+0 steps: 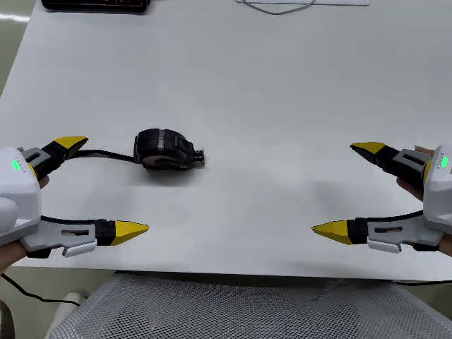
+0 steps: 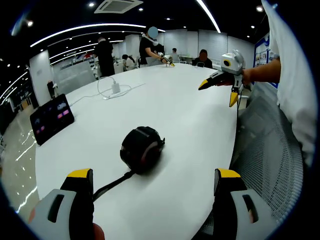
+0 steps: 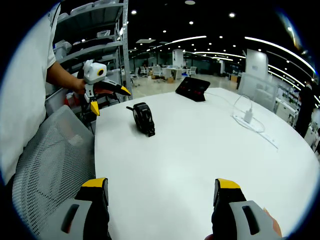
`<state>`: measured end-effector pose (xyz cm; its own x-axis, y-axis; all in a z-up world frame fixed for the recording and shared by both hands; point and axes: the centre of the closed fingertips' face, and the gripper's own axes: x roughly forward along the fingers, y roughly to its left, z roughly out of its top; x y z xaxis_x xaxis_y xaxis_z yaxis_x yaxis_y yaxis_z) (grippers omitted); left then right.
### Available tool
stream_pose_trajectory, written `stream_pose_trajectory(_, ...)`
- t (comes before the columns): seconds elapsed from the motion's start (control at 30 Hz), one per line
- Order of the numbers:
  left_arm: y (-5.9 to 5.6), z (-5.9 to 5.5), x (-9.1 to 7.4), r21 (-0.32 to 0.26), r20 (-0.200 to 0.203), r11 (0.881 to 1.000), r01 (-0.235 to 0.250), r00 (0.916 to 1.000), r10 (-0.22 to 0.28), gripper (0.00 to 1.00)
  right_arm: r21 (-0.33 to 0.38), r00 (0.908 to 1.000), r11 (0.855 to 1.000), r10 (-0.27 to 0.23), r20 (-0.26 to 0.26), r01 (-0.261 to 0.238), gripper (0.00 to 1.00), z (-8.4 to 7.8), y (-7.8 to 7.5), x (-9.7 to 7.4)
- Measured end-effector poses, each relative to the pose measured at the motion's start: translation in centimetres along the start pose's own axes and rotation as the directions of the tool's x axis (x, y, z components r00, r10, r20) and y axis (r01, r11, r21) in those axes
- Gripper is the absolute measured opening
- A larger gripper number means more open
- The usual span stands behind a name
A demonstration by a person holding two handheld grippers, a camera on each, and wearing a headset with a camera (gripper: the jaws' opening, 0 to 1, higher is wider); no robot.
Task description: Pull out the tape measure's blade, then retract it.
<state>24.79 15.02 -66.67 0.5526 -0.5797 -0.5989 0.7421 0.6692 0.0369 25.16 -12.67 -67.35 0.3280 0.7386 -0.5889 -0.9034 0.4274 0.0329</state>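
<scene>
While the left tongs (image 1: 113, 183) and right tongs (image 1: 333, 188) hover low over the white counter (image 1: 268, 85), each pair stands wide apart, holding nothing. The black tape measure (image 1: 166, 149) (blade wound in) lies on the counter near the left tongs, well apart from the right tongs.

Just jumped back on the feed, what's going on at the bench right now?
A person holds a two-jaw gripper in each hand over a white table. The black tape measure lies on it untouched, its blade not drawn out. The left gripper is open beside the end of the tape's black strap. The right gripper, also open, hovers well off to the other side. Nothing is gripped yet.
</scene>
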Motion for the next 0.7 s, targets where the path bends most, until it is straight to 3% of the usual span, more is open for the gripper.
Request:
stream_pose_trajectory(0.47,-0.46,-0.44,0.02,0.029,-0.029,0.999,0.014,0.9995,-0.013,0.95,0.005,1.0,1.0,0.003,-0.005,-0.003,0.86,-0.06,0.01,-0.01)
stream_pose_trajectory(0.7,-0.76,-0.36,0.16,0.031,-0.02,0.999,0.02,0.9996,-0.02,0.98,0.004,0.9999,1.0,0.005,-0.009,-0.005,0.86,-0.19,0.08,-0.08)
